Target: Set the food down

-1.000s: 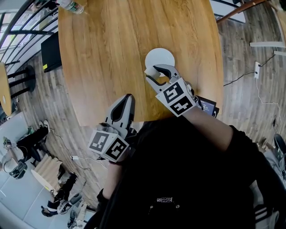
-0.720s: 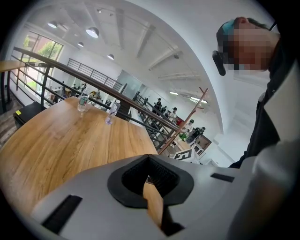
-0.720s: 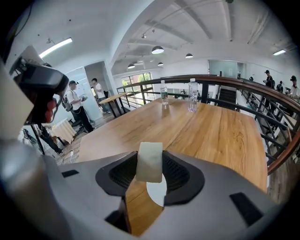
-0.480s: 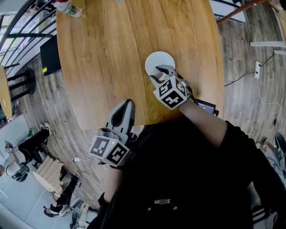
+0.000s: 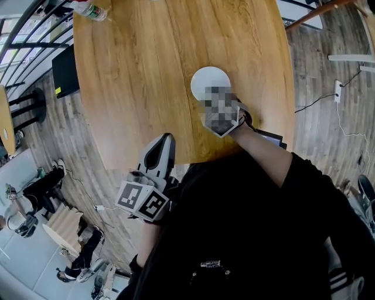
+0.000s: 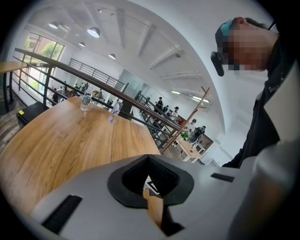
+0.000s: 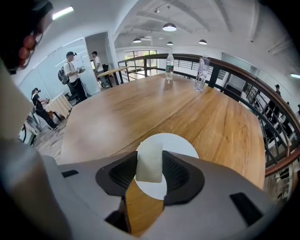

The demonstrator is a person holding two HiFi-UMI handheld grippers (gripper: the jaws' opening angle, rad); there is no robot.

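A pale flat slab of food [image 7: 150, 161] stands upright between the pads of my right gripper [image 7: 150, 172], which is shut on it. In the right gripper view it hangs over the near part of a round white plate [image 7: 180, 142]. From the head view the plate [image 5: 210, 78] lies on the round wooden table [image 5: 140, 70]; my right gripper [image 5: 212, 96] is at its near rim, partly under a mosaic patch that hides the food. My left gripper [image 5: 166, 139] hovers at the table's near edge, shut and holding nothing. Its jaws [image 6: 149, 159] meet at the tip.
Water bottles [image 7: 169, 65] stand at the far side of the table, by a black railing [image 7: 262, 79]. One bottle [image 5: 88, 10] shows at the head view's top left. Wooden floor [image 5: 328, 76] with cables surrounds the table. People stand in the background.
My right gripper has moved forward with the food, from just short of the plate to over its near rim. The left gripper has barely shifted.
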